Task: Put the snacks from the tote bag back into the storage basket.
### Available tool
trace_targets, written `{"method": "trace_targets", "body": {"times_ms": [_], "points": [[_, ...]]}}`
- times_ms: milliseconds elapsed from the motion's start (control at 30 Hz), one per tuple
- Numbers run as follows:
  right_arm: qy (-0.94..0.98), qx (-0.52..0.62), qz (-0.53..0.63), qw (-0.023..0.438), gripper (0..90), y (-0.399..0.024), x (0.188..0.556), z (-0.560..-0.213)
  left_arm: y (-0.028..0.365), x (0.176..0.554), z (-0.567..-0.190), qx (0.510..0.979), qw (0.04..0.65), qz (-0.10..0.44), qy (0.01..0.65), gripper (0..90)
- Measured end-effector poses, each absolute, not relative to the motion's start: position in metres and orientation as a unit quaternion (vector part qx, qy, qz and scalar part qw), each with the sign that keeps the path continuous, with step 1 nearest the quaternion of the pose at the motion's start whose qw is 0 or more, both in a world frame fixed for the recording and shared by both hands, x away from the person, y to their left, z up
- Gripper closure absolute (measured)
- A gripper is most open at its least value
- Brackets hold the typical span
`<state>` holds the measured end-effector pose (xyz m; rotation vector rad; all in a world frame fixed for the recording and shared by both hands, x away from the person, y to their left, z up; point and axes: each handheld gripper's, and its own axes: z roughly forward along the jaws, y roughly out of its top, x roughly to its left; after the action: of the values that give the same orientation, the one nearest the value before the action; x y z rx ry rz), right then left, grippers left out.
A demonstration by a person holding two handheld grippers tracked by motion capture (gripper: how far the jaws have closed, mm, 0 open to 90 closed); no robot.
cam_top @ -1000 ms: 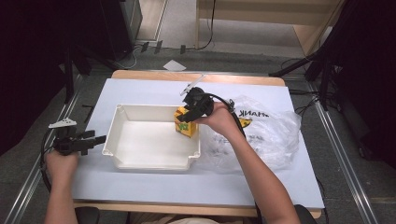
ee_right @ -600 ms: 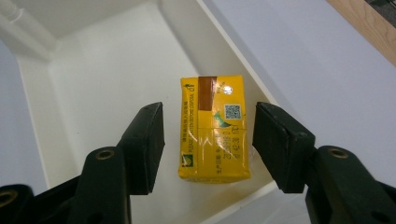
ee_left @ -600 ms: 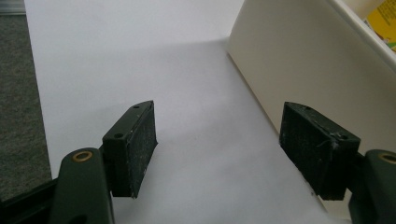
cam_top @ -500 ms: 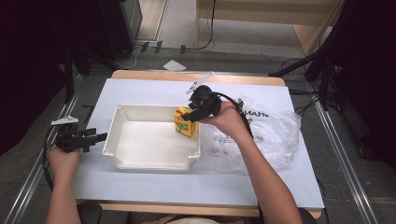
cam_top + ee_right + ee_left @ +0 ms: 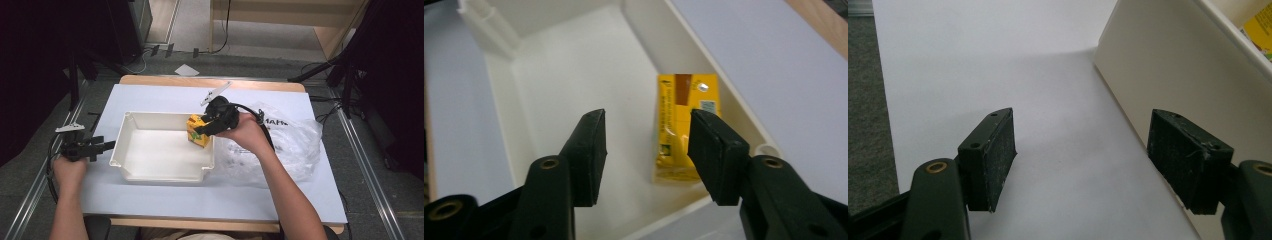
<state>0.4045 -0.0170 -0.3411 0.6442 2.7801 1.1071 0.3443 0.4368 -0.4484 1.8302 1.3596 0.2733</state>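
A yellow carton point(image 5: 196, 132) stands in the white tub point(image 5: 160, 175), against its right wall near the far corner. My right gripper point(image 5: 204, 128) hovers just above and to the right of the carton, pointing down at it. In the right gripper view the carton point(image 5: 676, 125) lies below the gripper point(image 5: 646, 120), whose jaws are apart and have just been closing a little with nothing between them. My left gripper point(image 5: 107, 145) rests at the tub's left side, open. In the left gripper view it point(image 5: 1080, 130) lies beside the tub's outer wall point(image 5: 1158, 65).
A crumpled clear plastic bag point(image 5: 295, 140) lies on the white table cover to the right of the tub, under my right forearm. The tub's floor point(image 5: 574, 65) is bare apart from the carton. Dark stands and cables surround the table.
My right gripper has drawn slightly up and to the right, off the carton, which stays upright in the tub. The left hand has kept still.
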Motion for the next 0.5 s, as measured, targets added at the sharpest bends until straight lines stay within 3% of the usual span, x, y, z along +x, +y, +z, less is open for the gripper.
{"method": "trace_targets", "body": {"times_ms": [300,500], "points": [[0.917,0.191,0.351,0.006,79.8,-0.009,0.396,-0.355,0.437,0.345,-0.449,0.725,0.413,0.108,0.54,28.8],[0.925,0.191,0.328,0.006,90.0,-0.005,0.397,-0.371,0.437,0.346,-0.448,0.725,0.413,0.108,0.54,28.8]]}}
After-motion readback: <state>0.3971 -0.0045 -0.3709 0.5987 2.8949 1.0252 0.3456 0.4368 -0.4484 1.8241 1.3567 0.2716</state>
